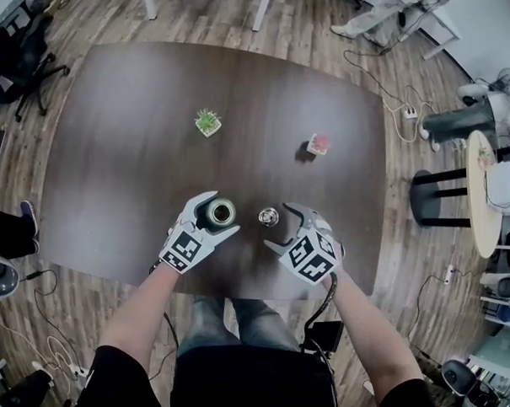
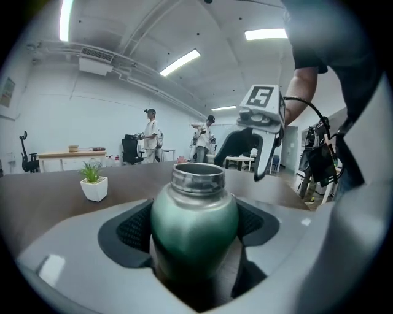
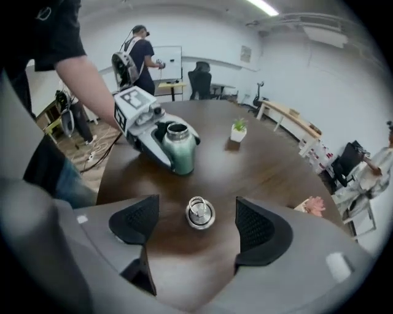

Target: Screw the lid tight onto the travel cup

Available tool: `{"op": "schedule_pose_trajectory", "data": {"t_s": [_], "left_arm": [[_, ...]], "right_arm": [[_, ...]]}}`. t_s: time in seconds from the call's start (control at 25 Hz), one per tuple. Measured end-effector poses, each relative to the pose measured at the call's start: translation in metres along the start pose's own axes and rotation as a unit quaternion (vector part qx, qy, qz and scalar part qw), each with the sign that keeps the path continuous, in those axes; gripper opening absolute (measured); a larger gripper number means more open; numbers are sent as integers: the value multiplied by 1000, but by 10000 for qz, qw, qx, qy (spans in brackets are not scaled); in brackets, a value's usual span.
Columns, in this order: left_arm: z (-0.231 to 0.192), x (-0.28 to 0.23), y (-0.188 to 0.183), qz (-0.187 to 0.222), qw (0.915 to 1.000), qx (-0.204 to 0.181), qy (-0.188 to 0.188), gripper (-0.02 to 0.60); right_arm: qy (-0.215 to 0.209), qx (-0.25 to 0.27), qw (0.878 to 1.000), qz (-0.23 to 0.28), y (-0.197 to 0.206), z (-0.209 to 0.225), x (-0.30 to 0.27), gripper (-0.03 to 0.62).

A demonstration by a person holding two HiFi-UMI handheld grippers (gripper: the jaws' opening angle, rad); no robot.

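We pinch the stiff, slick cup [image 2: 193, 214] in left tongs [image 1: 222, 213]; spread right tongs [image 1: 279, 227] should take the light lid [image 3: 200, 213] by its rim.

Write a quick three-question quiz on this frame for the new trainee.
1. Where is the lid?
2. What is clamped in the left gripper? A: the lid. B: the travel cup. C: nothing.
3. True or false: the right gripper is shut.
Key:
1. Lying on the table, in front of the right gripper's open jaws, not gripped.
2. B.
3. False; its jaws stand wide apart.
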State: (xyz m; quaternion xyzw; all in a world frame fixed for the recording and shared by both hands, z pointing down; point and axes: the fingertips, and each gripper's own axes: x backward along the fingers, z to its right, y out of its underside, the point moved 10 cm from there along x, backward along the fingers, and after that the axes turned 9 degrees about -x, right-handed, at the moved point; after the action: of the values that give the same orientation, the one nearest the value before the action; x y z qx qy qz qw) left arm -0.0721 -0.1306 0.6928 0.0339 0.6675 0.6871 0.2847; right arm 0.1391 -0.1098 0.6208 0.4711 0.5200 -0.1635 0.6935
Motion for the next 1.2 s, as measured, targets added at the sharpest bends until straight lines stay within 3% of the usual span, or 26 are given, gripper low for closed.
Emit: {"op": "schedule_pose_trajectory", "data": {"t_s": [0.2, 0.4, 0.6, 0.68, 1.2], "left_arm": [[0, 1, 1, 141, 9999, -27, -76, 380], [2, 3, 4, 167, 9996, -174, -145, 379], [4, 6, 6, 155, 9994, -292, -142, 377], [4, 8, 7, 162, 9993, -322, -138, 377], [0, 4, 1, 117, 9994, -279, -150, 376]], "right_arm": [[-218, 459, 9948, -885, 4, 2, -52, 383], [-282, 506, 9909, -1217, 12, 7, -74, 382], [-347, 637, 9876, -1394, 10, 9, -84, 366], [-343, 741, 9868, -1398, 8, 6, -85, 275], [-414, 568, 9895, -1264, 9, 13, -80, 273]]}}
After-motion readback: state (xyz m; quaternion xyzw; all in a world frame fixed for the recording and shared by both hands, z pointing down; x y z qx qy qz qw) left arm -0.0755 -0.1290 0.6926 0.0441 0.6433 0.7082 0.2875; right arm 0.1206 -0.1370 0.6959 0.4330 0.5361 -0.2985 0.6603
